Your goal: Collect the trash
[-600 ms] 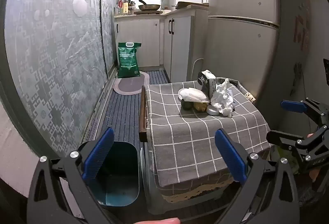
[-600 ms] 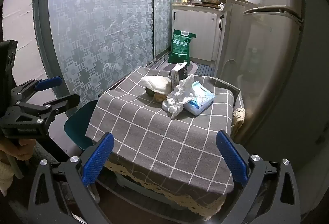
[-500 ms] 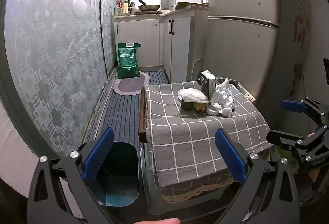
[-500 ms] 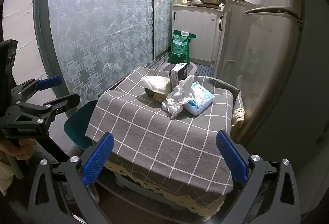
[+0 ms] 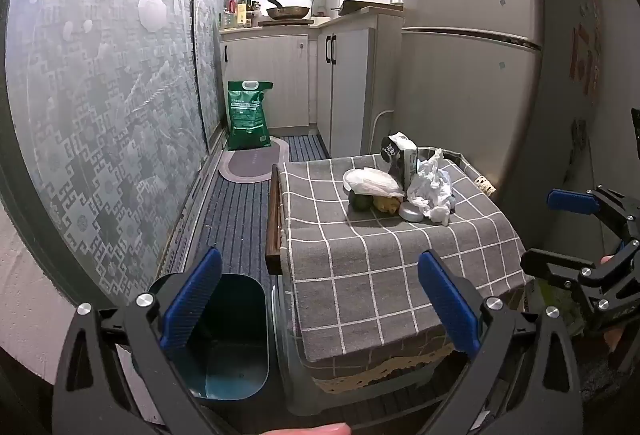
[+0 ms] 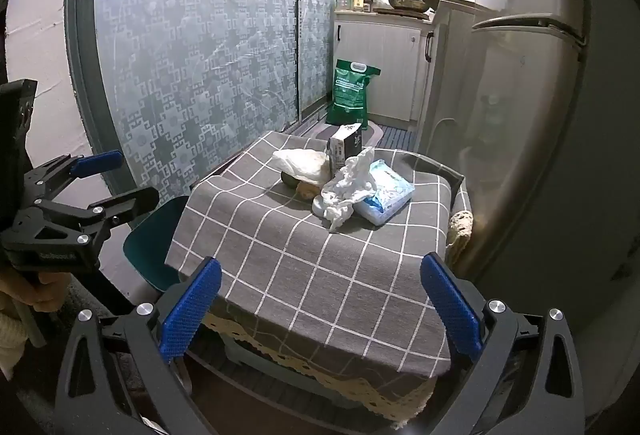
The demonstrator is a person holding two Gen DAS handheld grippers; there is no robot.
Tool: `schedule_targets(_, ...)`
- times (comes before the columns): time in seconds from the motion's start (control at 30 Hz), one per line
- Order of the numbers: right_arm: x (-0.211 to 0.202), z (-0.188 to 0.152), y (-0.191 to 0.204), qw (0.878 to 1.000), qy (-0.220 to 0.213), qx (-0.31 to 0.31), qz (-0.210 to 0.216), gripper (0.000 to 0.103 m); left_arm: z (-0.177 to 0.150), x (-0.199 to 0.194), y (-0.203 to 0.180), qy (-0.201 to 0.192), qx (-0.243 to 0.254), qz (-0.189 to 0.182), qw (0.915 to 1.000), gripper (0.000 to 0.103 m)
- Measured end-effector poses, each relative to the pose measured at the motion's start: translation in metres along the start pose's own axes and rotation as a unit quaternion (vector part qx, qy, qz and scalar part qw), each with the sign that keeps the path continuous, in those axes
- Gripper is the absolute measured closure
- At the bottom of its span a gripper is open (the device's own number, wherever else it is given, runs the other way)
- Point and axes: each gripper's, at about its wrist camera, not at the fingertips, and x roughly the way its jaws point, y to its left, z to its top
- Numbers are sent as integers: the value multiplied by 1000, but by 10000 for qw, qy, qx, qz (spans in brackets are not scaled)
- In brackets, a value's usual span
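Left gripper [image 5: 320,299]: you held it low at the near end of the counter, tipped downward, its jaws spread as wide as they go and holding nothing. Its blue pads [image 5: 192,301] framed the bin on one side and the cloth edge on the other.
Right gripper [image 6: 320,301]: you kept it at the near edge too, jaws fully apart and empty, well short of the pile.
Counter [image 6: 312,267]: a small one draped in a grey cloth with a white grid and a lace hem, standing close against the refrigerator [image 5: 472,47].
Trash pile: it sat bunched toward the far half of the cloth. A crumpled white tissue [image 6: 348,187] lay at the front, draped over a small round white lid or dish [image 5: 412,212]; you could not tell which from either view.
Plastic bag [image 6: 304,164]: white, lying over a dark green fruit [image 5: 359,201] and a yellowish scrap [image 5: 386,204] just beside it.
Carton [image 6: 346,147]: black and white, upright behind the bag and tissue.
Wipes pack [image 6: 386,195]: pale blue, flat, touching the tissue on the refrigerator side.
Bin [image 5: 236,339]: teal, open-topped, on the floor just beside the counter on your left; nothing showed inside it.
Floor beyond: a green sack [image 5: 248,119] stood by the patterned glass door [image 5: 104,107], next to an oval mat [image 5: 254,163].
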Motion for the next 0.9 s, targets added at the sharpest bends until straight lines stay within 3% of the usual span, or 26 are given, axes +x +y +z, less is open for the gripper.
schedule_targets(0.9, -1, 0, -1, 10000, -8, -9, 12, 2, 3, -1, -2, 1, 0, -36, 10000, 3)
